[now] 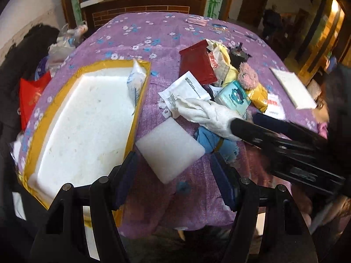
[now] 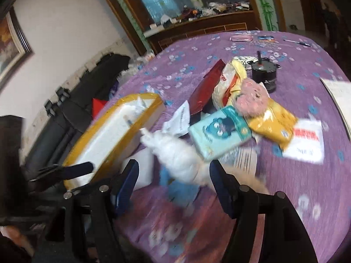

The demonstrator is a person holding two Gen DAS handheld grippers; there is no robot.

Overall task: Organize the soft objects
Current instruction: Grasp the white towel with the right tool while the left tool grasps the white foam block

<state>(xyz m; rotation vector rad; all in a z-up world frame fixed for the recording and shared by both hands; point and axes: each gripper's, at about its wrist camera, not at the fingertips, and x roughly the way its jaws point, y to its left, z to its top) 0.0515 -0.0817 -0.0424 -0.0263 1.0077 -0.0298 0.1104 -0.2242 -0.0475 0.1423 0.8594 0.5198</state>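
Note:
A white foam box (image 1: 83,118) with yellow tape rim lies at the table's left; a clear blue-printed packet (image 1: 137,81) leans inside it. A white knit glove (image 1: 204,114) lies on a blue cloth (image 1: 210,142) beside a white foam block (image 1: 170,149). My left gripper (image 1: 173,177) is open and empty above the block. My right gripper (image 2: 173,184) is open around the glove (image 2: 177,155), seen blurred; in the left wrist view its fingers (image 1: 243,129) reach the glove's cuff. Behind lie a teal tissue pack (image 2: 219,131), a yellow pack (image 2: 272,125) and a pink fuzzy item (image 2: 252,96).
A purple flowered cloth (image 1: 153,37) covers the table. A dark red pouch (image 1: 197,61), white packets (image 1: 186,87), a black motor-like item (image 2: 265,74) and a white pad (image 1: 291,87) lie around the pile. A red bag (image 1: 33,96) and dark chair sit at left.

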